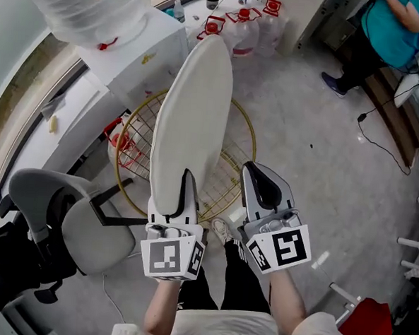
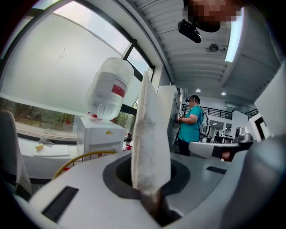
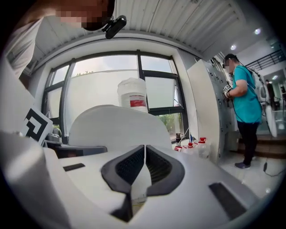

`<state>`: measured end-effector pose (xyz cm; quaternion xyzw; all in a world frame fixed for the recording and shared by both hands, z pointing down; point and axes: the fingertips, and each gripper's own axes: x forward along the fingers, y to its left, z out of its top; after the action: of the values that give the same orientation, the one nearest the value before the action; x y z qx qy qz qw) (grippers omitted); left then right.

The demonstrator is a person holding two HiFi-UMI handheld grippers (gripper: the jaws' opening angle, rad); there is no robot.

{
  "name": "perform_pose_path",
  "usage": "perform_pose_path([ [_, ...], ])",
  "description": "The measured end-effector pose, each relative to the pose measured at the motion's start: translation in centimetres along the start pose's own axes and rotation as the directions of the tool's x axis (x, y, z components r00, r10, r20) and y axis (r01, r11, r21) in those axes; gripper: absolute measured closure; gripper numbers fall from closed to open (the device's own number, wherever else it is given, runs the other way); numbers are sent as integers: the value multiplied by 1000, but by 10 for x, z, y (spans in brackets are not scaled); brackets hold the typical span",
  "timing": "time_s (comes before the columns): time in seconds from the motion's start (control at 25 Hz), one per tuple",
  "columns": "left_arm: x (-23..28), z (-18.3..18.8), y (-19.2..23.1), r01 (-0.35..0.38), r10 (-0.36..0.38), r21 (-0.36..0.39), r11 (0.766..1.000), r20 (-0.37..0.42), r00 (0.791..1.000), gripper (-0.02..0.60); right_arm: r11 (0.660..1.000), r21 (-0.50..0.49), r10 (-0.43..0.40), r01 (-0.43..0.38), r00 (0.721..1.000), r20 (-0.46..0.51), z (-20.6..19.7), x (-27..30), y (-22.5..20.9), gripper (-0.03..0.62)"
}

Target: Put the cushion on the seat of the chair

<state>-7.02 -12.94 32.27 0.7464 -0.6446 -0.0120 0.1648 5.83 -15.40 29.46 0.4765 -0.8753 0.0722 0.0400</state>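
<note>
The left gripper [image 1: 186, 186] is clamped on the near edge of the cushion [image 1: 195, 106], which stands on its thin side ahead of the jaws, above the gold wire chair [image 1: 245, 133]. That single narrow pinch is the risk: I judge the tall cushion could swing or slip free and land tilted on the rim instead of flat on the seat. Just to the right, the right gripper [image 1: 260, 180] has its jaws together on nothing, so it gives no support if the cushion flops that way
</note>
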Motion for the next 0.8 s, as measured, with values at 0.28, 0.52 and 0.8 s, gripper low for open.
perform_pose_path([
  [0.28,22,-89,18,64,-73,-81,995,-122,990,531,998,69,6,1,995,-98,-91,3,1,571],
  [0.52,29,-147,24,111,-159,-223,968,-211,964,532,992,127,-6,29,985,-173,-151,-1,-3,571],
  [0.8,29,-192,32,131,-237,-351,927,-279,930,532,977,202,-29,74,976,-215,-192,-3,-4,571],
])
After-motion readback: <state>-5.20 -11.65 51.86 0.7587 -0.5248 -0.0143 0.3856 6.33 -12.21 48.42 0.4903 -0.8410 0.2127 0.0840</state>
